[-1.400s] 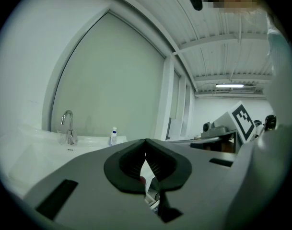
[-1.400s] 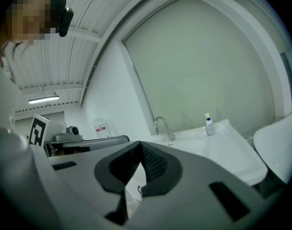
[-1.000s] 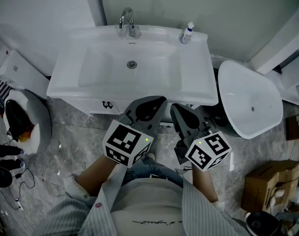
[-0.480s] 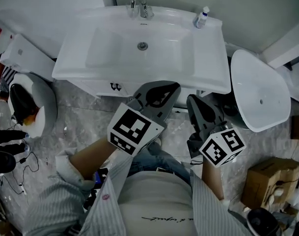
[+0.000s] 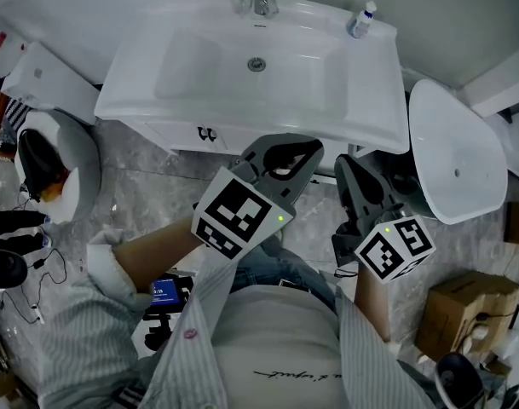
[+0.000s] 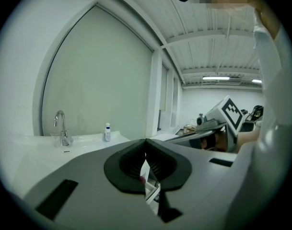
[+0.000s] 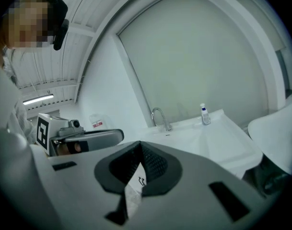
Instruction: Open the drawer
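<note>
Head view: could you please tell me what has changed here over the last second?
Only the framing shifted: the white ceramic washbasin now sits higher and further right in the picture. Nothing was grasped or released. The grey left gripper and grey right gripper remain shut, empty, side by side before the white cabinet front.

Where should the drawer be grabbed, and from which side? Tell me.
Take the small dark handle on the white front under the sink. Come straight from the front, about level: the sink's rim overhangs it, so above is likely blocked.
</note>
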Tool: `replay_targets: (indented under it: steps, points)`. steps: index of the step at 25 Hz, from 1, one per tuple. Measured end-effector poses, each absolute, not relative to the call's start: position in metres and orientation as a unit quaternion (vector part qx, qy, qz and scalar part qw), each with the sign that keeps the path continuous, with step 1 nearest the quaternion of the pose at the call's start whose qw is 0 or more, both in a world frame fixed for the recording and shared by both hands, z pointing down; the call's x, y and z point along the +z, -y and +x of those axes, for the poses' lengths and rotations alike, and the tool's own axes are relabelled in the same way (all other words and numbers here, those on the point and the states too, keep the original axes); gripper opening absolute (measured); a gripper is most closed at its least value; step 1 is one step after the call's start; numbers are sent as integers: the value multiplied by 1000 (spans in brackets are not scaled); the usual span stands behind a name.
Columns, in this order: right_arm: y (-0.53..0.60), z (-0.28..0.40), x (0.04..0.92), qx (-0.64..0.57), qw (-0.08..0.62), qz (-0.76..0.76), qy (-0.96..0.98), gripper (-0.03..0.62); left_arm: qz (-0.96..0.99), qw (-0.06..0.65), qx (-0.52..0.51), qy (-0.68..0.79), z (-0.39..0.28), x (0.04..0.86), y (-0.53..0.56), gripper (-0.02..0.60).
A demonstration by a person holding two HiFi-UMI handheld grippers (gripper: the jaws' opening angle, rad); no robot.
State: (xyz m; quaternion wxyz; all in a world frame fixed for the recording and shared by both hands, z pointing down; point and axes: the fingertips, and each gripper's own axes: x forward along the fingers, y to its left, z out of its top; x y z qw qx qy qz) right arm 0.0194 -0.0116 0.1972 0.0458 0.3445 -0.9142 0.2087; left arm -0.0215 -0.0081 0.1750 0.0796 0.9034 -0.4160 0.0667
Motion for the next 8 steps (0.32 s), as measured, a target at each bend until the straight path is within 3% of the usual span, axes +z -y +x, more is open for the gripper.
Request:
replay_targets:
  steps: [8]
  points:
    - [4,17,203,219,41,345,912,9,905,87,80,408,-21,190,-6,15]
